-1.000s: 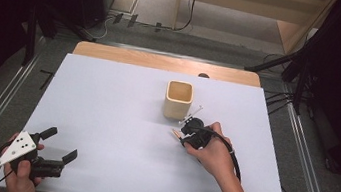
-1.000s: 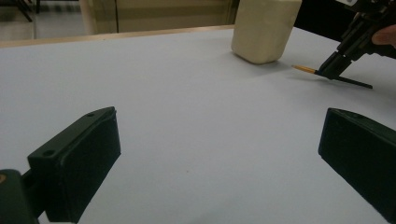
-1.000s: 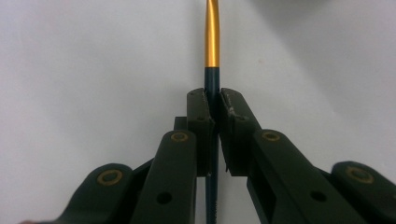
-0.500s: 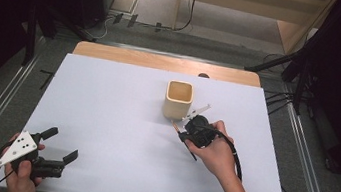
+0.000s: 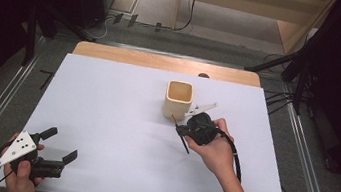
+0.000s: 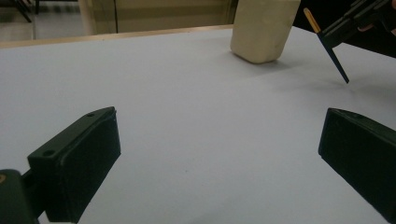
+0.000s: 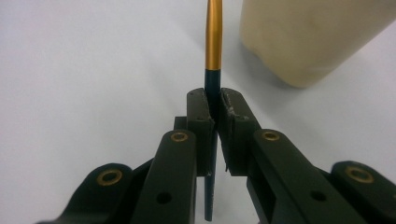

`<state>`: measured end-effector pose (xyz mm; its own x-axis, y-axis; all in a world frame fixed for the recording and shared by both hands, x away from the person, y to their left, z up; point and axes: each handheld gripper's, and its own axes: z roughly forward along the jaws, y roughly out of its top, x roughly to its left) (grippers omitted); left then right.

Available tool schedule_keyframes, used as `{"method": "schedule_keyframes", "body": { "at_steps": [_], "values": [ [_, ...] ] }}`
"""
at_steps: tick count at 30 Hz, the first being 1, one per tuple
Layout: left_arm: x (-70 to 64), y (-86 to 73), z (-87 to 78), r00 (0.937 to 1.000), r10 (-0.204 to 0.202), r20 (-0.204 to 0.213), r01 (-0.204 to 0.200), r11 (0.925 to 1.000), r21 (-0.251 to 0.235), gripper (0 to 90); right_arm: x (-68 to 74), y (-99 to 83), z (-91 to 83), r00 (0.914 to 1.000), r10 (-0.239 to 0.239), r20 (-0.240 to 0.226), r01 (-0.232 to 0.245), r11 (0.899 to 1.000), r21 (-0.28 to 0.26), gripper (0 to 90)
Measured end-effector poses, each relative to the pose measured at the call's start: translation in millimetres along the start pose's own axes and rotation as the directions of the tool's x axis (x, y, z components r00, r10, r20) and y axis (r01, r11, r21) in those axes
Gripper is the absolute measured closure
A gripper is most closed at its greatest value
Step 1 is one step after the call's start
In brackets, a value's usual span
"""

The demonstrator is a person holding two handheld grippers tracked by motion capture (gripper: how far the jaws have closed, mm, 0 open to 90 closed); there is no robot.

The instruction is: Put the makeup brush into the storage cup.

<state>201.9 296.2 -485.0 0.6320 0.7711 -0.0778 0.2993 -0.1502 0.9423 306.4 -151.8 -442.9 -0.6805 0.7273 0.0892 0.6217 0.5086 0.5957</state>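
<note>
A thin stick with a dark blue lower part and an orange upper end (image 7: 214, 42) is clamped between the jaws of my right gripper (image 7: 214, 109). In the high view that right gripper (image 5: 185, 128) hovers just right of and below a cream square cup (image 5: 178, 99), and the stick (image 5: 181, 139) slants down toward the table. The left gripper view has the cup (image 6: 264, 28) at top centre and the stick (image 6: 332, 51) at top right. My left gripper (image 5: 61, 145) rests open at the table's near left corner, nothing between its jaws.
A white sheet (image 5: 120, 114) covers the table, with a wooden edge (image 5: 163, 62) showing at the far side. Metal rails (image 5: 303, 145) run along both sides. Cables and dark stands lie on the floor beyond.
My right gripper has lifted and turned with the stick, which was lying near the table and now points down at a slant. The left gripper has stayed put.
</note>
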Motion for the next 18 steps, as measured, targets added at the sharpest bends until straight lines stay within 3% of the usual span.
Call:
{"method": "schedule_keyframes", "body": {
  "at_steps": [9, 10, 13, 18],
  "values": [
    [-0.6, 0.0, 0.7, 1.0, -0.001, -0.002, 0.001, 1.0, 0.003, 0.0, 1.0, 2.2, -10.9, 1.0, 0.004, -0.001, -0.005, 0.994, -0.112, 84.2],
    [-0.5, -0.1, 1.0, 1.0, -0.003, -0.002, 0.003, 1.0, 0.002, 0.0, 0.1, 2.4, -14.6, 1.0, 0.005, 0.005, -0.004, 0.989, -0.149, 84.3],
    [-0.5, -0.2, 1.3, 1.0, -0.003, -0.001, 0.003, 1.0, 0.003, 0.0, -0.5, 2.3, -17.2, 0.9999, 0.011, 0.006, -0.01, 0.985, -0.174, 84.3],
    [-0.7, -0.1, 1.0, 1.0, -0.002, -0.002, 0.002, 1.0, 0.003, 0.0, -3.1, 2.4, -24.8, 0.9992, 0.04, -0.007, -0.041, 0.966, -0.256, 84.3]
  ]
}}
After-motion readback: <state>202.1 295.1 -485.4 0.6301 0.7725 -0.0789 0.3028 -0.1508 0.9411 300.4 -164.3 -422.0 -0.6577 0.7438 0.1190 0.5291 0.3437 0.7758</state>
